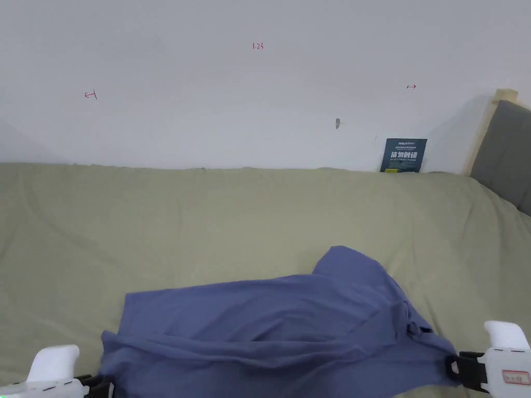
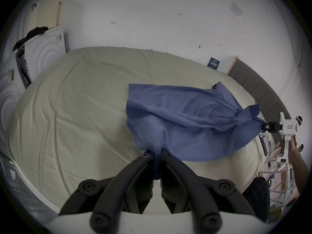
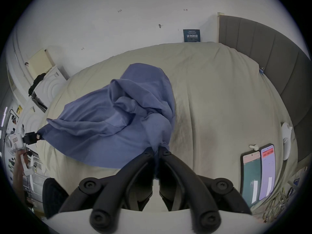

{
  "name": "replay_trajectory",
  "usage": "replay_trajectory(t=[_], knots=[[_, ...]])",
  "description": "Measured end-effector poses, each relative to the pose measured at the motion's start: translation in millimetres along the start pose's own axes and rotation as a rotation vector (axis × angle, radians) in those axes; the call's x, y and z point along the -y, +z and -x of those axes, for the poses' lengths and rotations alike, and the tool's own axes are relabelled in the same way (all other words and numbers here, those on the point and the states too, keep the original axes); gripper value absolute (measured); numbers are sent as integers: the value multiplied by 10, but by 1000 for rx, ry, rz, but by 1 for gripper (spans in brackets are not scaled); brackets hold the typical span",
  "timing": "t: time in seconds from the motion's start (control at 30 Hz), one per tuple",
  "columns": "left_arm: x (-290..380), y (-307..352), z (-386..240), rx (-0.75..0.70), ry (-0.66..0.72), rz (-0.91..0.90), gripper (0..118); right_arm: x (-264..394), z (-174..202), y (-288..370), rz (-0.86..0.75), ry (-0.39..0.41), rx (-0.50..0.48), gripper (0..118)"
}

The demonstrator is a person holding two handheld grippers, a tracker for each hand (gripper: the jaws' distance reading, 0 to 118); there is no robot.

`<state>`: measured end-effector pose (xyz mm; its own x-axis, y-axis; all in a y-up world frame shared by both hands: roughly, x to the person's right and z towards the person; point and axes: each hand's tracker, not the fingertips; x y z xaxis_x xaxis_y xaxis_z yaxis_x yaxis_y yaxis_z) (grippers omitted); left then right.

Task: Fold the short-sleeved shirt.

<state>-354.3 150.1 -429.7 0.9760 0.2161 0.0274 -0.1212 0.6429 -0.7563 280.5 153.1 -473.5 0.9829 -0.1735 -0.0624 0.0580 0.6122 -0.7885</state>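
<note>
A blue short-sleeved shirt is stretched, rumpled, over the near part of a bed with a pale green sheet. My left gripper is shut on the shirt's left edge at the bottom left of the head view. In the left gripper view the black jaws of the left gripper pinch a bunch of the shirt. My right gripper is shut on the shirt's right corner. The right gripper clamps gathered cloth of the shirt in its own view. The cloth hangs lifted between the two grippers, its far part resting on the sheet.
A grey padded headboard stands at the right end of the bed and a white wall runs behind it. A dark card leans on the wall. Two phones lie on the sheet at the right. White appliances stand beyond the left end.
</note>
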Motion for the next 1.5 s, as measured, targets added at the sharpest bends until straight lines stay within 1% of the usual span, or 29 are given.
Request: replay_trajectory(t=[0.1,0.2,0.3,0.37,0.43,0.5,0.53,0.57,0.6,0.63,0.7,0.73,0.77,0.83,0.9,0.93,1.0,1.03,1.1,1.13,1.17,1.2,1.23,1.27,1.33,1.37,1.4,1.5], knots=[[45,218,21,16,-7,-5,4,81,78,306,15,30,-17,5],[159,423,30,28,-33,29,4,292,140,566,33,58,-11,5],[360,504,9,11,-39,76,4,587,106,602,52,70,4,5],[540,422,80,-9,-23,102,4,829,84,538,79,56,10,5],[703,311,154,-9,13,129,4,1074,47,403,115,26,-5,6],[812,224,165,-26,36,132,4,1271,34,296,109,5,33,7],[863,193,173,-31,44,127,5,1321,-84,112,83,-14,31,14],[912,179,190,-37,65,113,8,1376,-138,85,47,-51,-3,33],[958,173,207,-36,97,98,27,1428,-195,84,23,-94,-18,77],[987,187,251,-35,113,71,55,1470,-235,112,1,-138,-24,104],[1009,370,207,-93,82,-5,73,1485,-251,268,-64,-192,-74,110],[1010,503,181,-89,71,-42,79,1477,-218,409,-122,-196,-91,111],[1007,627,181,-84,60,-108,87,1454,-161,547,-164,-183,-100,111],[1033,989,46,-101,7,-294,88,1408,72,1001,-297,-126,-85,111],[1056,1343,-185,-120,-37,-441,95,1395,306,1322,-423,-60,-83,111],[1073,1484,-274,-109,-64,-512,95,1380,497,1499,-493,-26,-67,111],[1123,1660,-406,-101,-77,-601,95,1424,742,1739,-621,28,-13,111],[1137,1723,-482,-97,-75,-609,95,1441,833,1815,-652,39,-8,111],[1159,1774,-588,-127,-65,-587,94,1450,1010,1885,-663,46,13,109],[1180,1785,-606,-120,-64,-582,89,1465,1070,1888,-657,64,14,102],[1193,1773,-622,-75,-65,-567,72,1490,1129,1888,-663,95,27,88],[1209,1756,-641,-49,-71,-566,38,1530,1174,1836,-675,129,66,55],[1217,1737,-674,-77,-81,-546,19,1556,1223,1814,-680,151,95,27],[1221,1696,-708,-107,-110,-524,15,1571,1254,1794,-672,164,97,6],[1187,1682,-774,-67,-125,-501,10,1585,1289,1773,-666,164,76,3],[1161,1661,-768,-43,-116,-477,7,1576,1296,1764,-646,169,42,3],[1143,1646,-766,-55,-112,-475,7,1573,1309,1756,-637,173,31,2],[1018,1509,-730,-45,-113,-445,4,1564,1356,1725,-635,212,44,2]])
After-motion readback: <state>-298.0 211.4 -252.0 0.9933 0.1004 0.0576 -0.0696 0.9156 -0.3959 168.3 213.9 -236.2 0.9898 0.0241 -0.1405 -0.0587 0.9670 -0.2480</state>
